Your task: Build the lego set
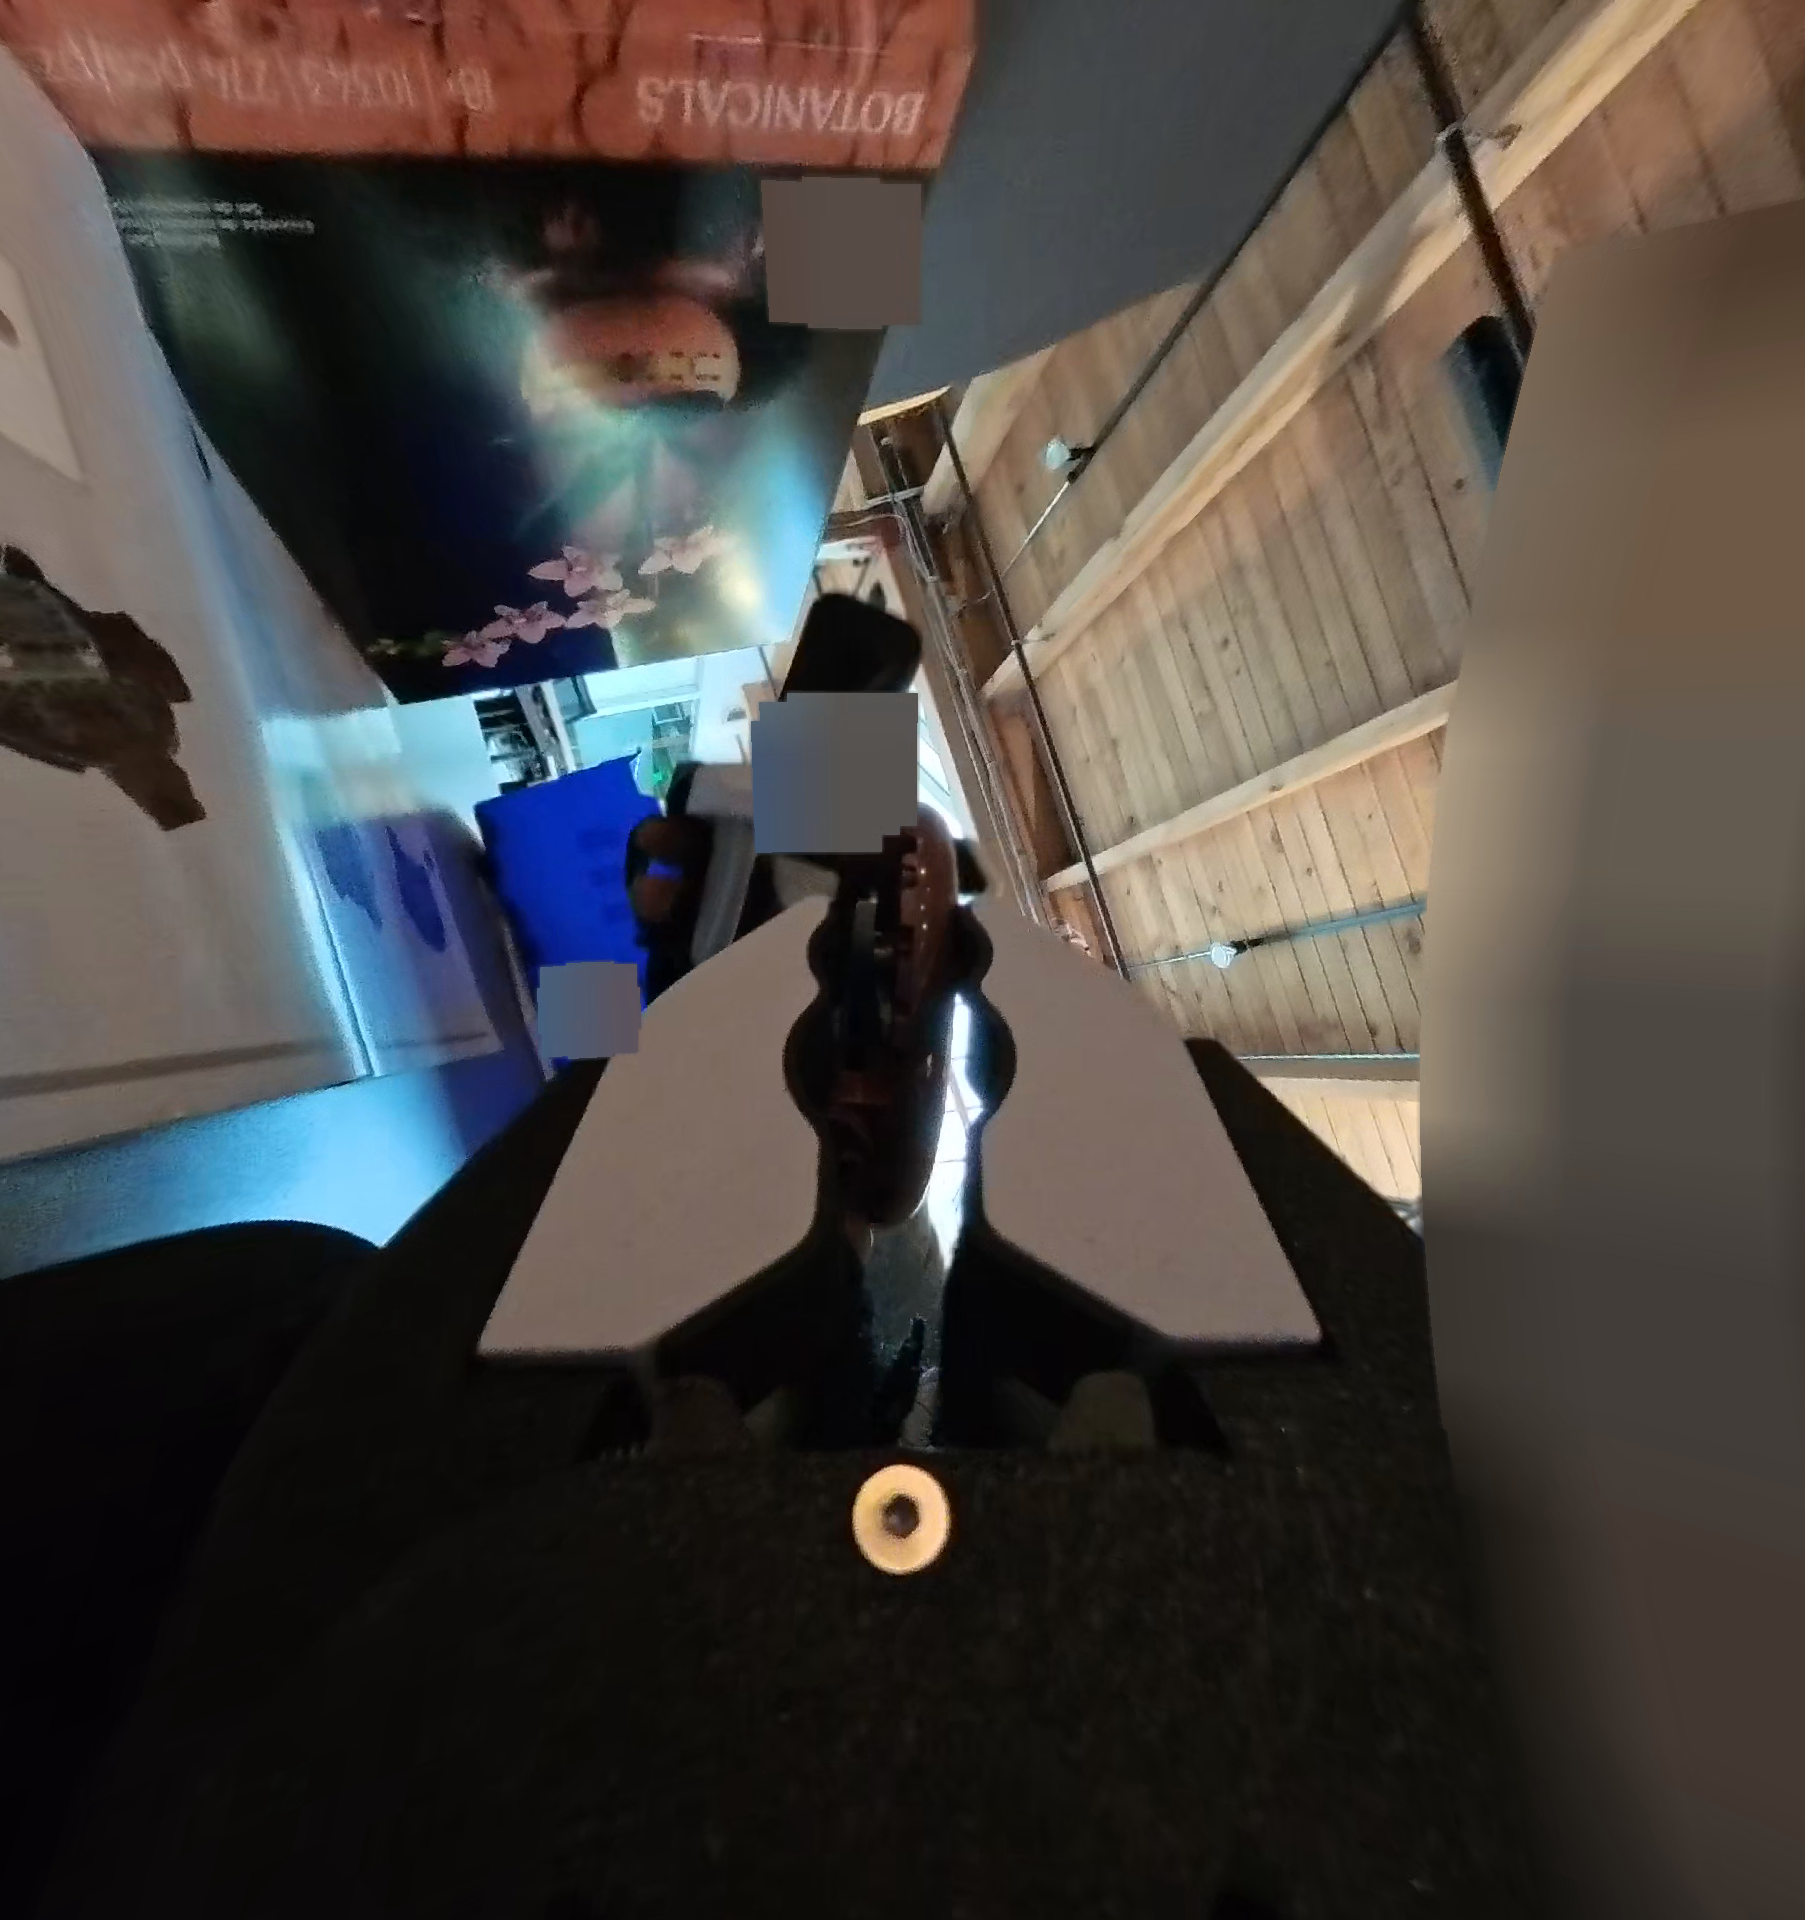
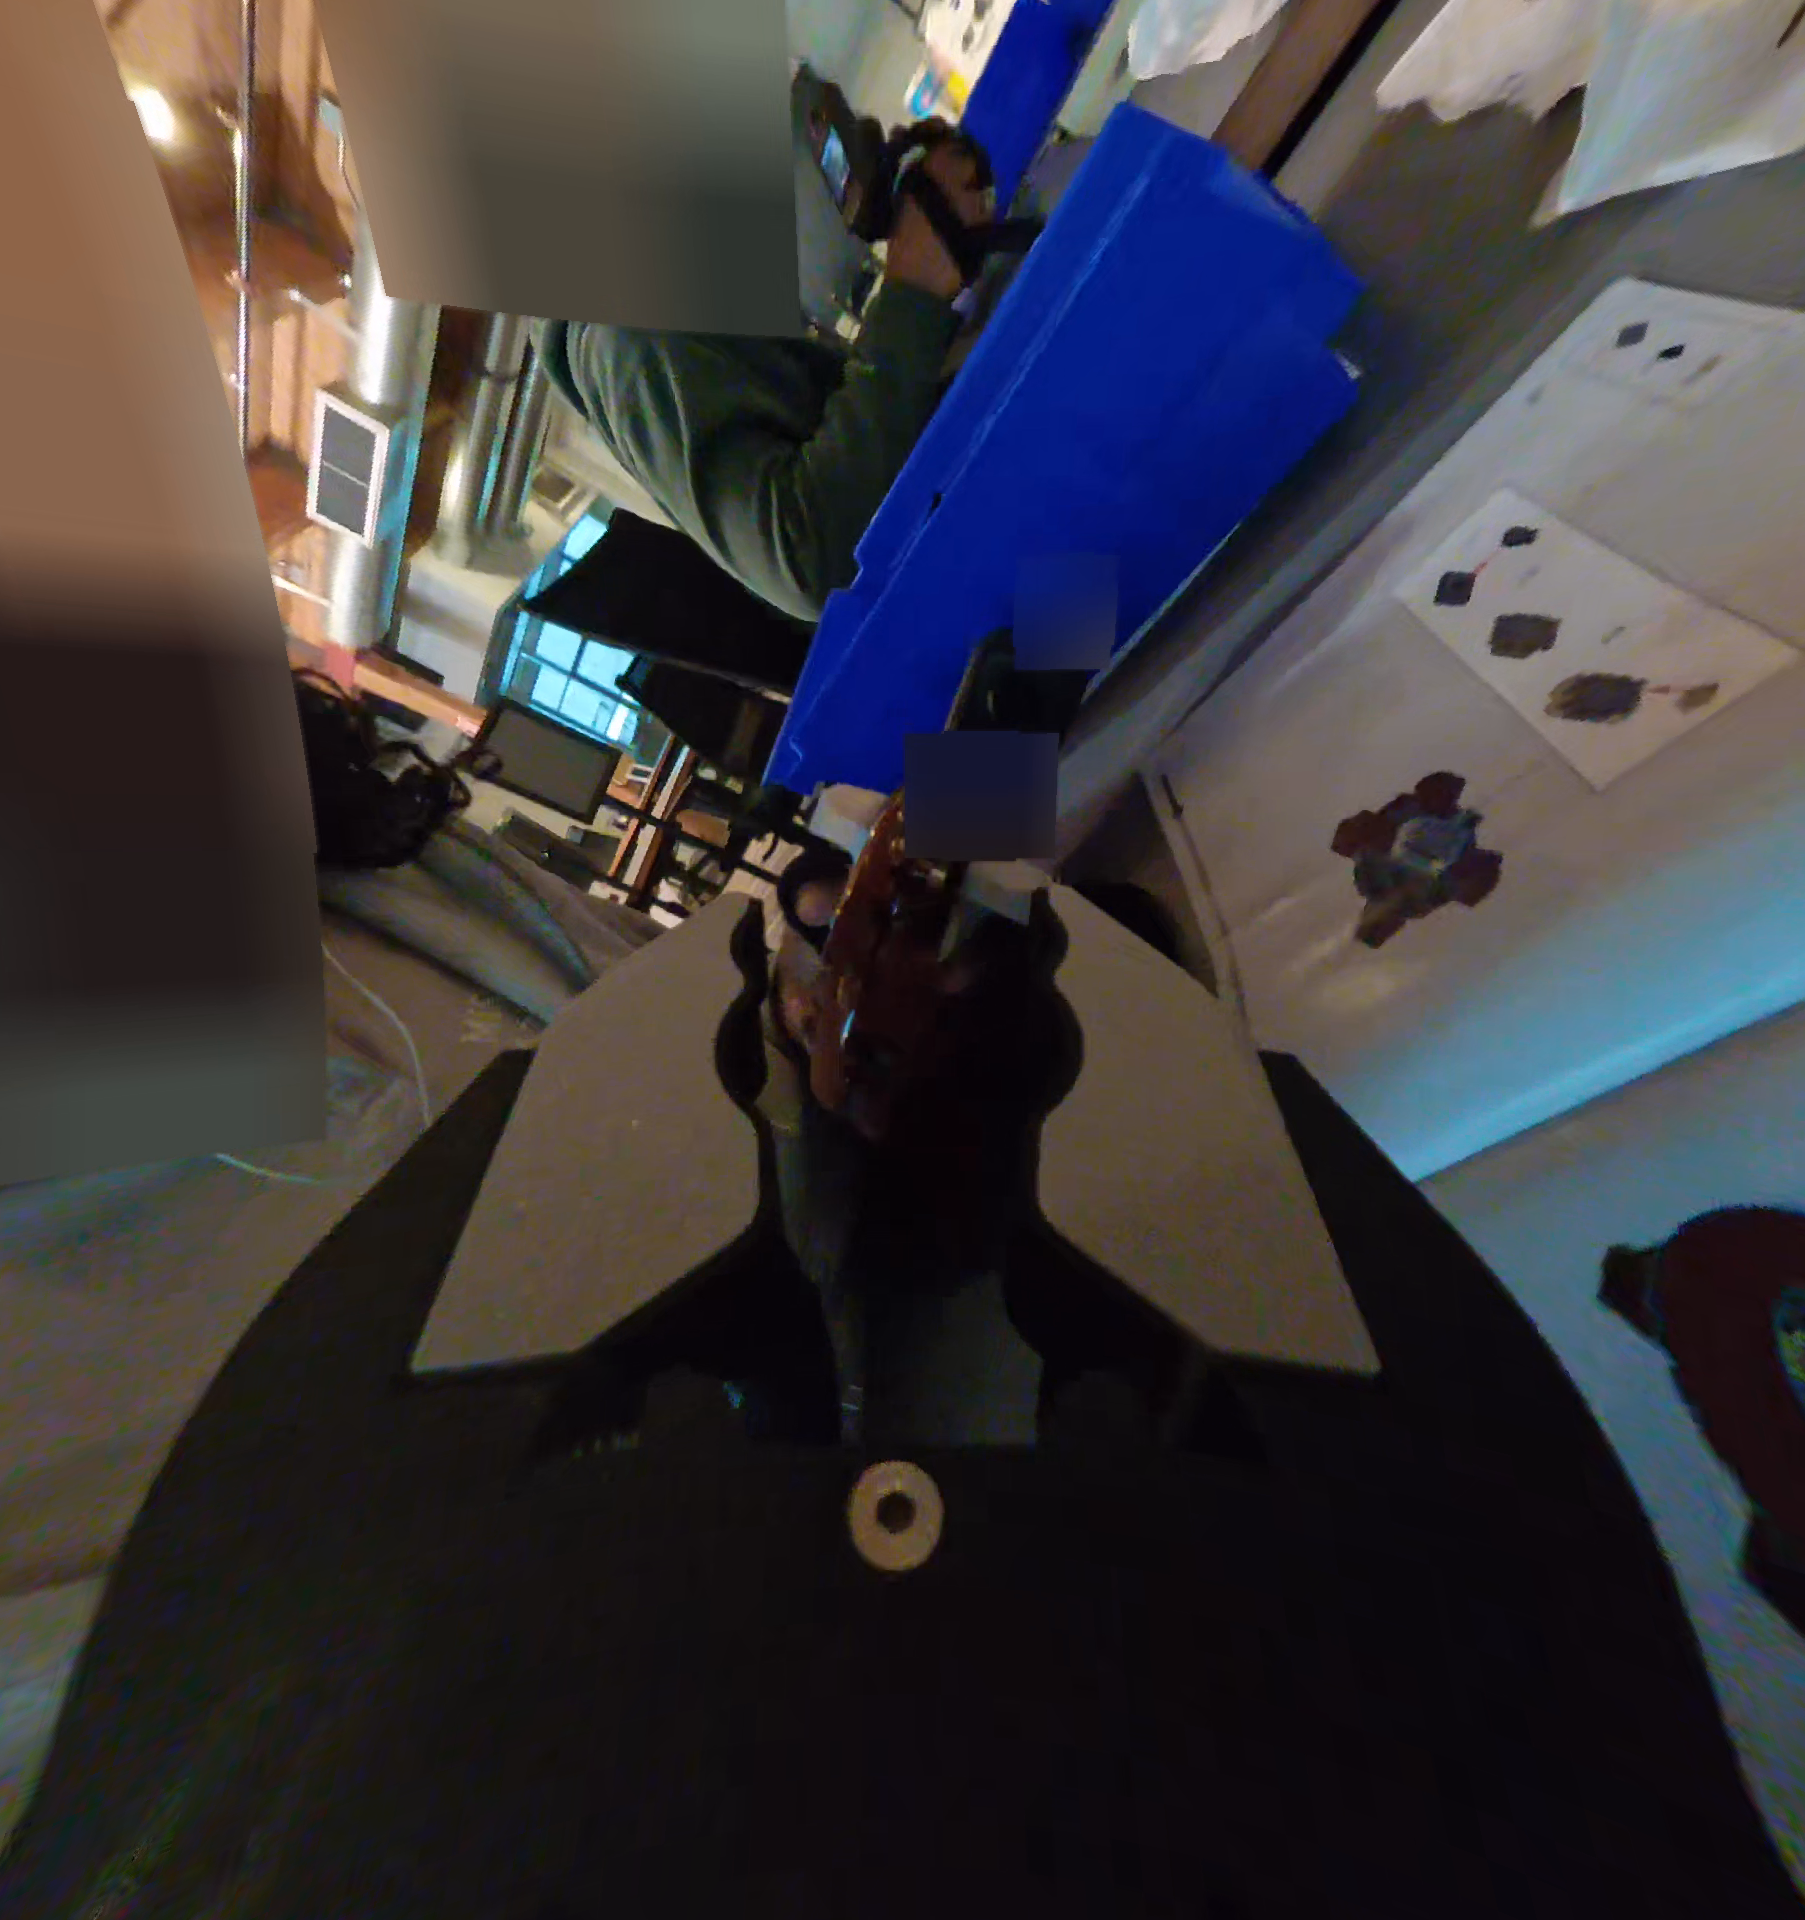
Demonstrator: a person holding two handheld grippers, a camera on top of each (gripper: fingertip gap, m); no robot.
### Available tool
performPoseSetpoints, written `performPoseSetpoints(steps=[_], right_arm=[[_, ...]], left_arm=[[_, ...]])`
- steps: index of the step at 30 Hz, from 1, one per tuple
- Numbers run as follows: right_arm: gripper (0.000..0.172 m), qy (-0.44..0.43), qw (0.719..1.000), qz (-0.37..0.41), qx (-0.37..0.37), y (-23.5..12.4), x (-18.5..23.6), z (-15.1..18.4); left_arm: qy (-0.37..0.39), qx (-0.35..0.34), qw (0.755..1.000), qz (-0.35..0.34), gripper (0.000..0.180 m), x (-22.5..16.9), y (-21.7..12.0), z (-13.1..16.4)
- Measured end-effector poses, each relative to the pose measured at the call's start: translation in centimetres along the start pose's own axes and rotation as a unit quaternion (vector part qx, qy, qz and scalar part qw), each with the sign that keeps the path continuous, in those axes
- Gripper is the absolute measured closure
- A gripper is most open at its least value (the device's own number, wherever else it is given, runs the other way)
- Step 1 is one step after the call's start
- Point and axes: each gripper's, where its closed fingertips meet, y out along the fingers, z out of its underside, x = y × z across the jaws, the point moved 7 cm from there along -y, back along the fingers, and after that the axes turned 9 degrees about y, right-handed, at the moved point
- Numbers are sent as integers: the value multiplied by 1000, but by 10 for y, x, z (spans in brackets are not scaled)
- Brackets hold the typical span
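A glossy brown leather-like thing (image 1: 924, 935) with a row of small pale dots stands between the fingers of my left gripper (image 1: 898, 914), which is shut on it. The same brown thing (image 2: 867, 966) sits between the fingers of my right gripper (image 2: 898, 904). There the jaws stand apart, with a clear gap between the left finger (image 2: 669, 1039) and the thing, so this gripper is open. Both grippers are raised and tilted, close to each other. Past the left fingertips I see a hand (image 1: 659, 862) and grey and black parts, partly under a mosaic patch.
Stacked blue crates (image 2: 1106, 416) and a person's green sleeve (image 2: 732, 436) lie ahead in the right wrist view. A white wall with pictures (image 2: 1594, 634) is to the right. Wooden planks (image 1: 1241, 623) and large posters (image 1: 524, 416) fill the left wrist view. The grippers' ends are close to 4 centimeters from one another.
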Motion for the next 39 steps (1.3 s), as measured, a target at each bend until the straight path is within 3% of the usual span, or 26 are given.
performPoseSetpoints(steps=[7,9,15,21,26,27,28,29,32,33,39], right_arm=[[134,-31,999,31,8,18,6,19],[149,-46,999,15,10,20,11,20],[150,-95,995,10,18,19,17,25],[153,-172,985,7,26,16,25,32],[151,-227,973,22,12,22,37,32],[139,-229,973,22,3,23,39,32],[106,-223,974,31,-11,24,39,30],[102,-223,974,31,-18,22,39,30],[111,-199,977,32,-65,17,36,29],[122,-185,979,16,-81,16,36,29],[141,-151,979,-16,-133,19,30,30]], left_arm=[[30,4,999,13,162,-4,0,2],[46,7,999,17,162,-7,0,4],[111,15,993,29,162,-15,0,8],[255,45,966,22,163,-31,3,14],[251,31,966,60,163,-34,0,11],[238,25,969,67,163,-34,0,10],[224,13,972,66,163,-33,-1,7],[208,-5,976,66,163,-31,-2,4],[167,-32,983,66,163,-27,-4,-2],[165,-36,983,65,163,-27,-4,-3],[206,-13,977,49,163,-31,2,5]])
